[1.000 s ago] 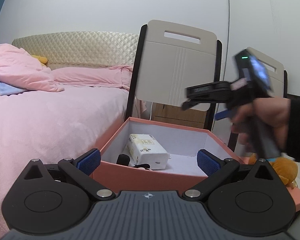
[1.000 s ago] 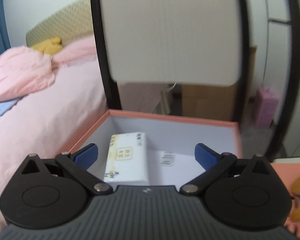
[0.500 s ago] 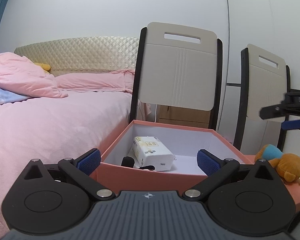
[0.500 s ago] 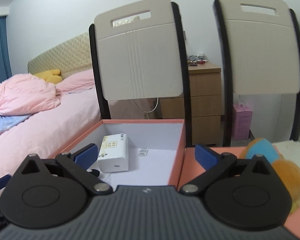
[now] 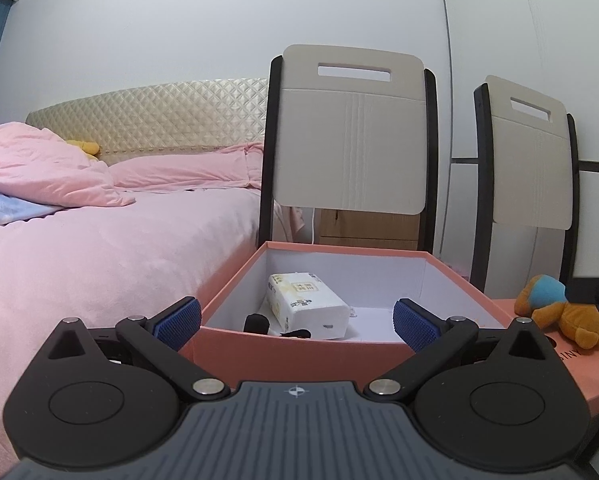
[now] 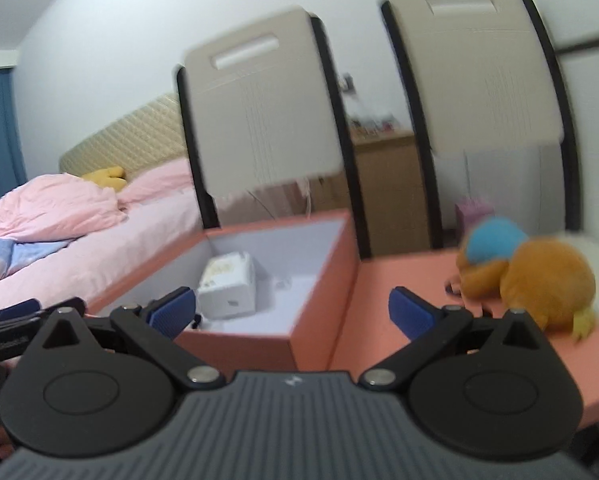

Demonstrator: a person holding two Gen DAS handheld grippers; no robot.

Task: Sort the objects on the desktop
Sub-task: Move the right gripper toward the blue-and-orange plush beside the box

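Note:
An open salmon-pink box (image 5: 299, 352) (image 6: 323, 276) with a white inside holds a white tissue pack (image 5: 305, 310) (image 6: 227, 284) and a small black object (image 5: 256, 323). An orange plush toy with a blue cap (image 5: 567, 312) (image 6: 527, 276) lies on the pink lid (image 6: 399, 292) to the right of the box. My left gripper (image 5: 295, 322) is open, level with the box's near wall, nothing between its fingers. My right gripper (image 6: 291, 312) is open and empty, over the box's right corner, with the plush to its right. In the left wrist view the right gripper's tip shows at the right edge.
Two beige chair backs with black frames (image 5: 349, 136) (image 5: 533, 160) stand behind the box. A bed with pink covers (image 5: 99, 232) fills the left. A wooden nightstand (image 6: 383, 184) sits behind the chairs. White wall and wardrobe panels are at the right.
The right gripper has drawn back out of the box and swung right, toward the plush toy, and it stays open. The left gripper has held almost still.

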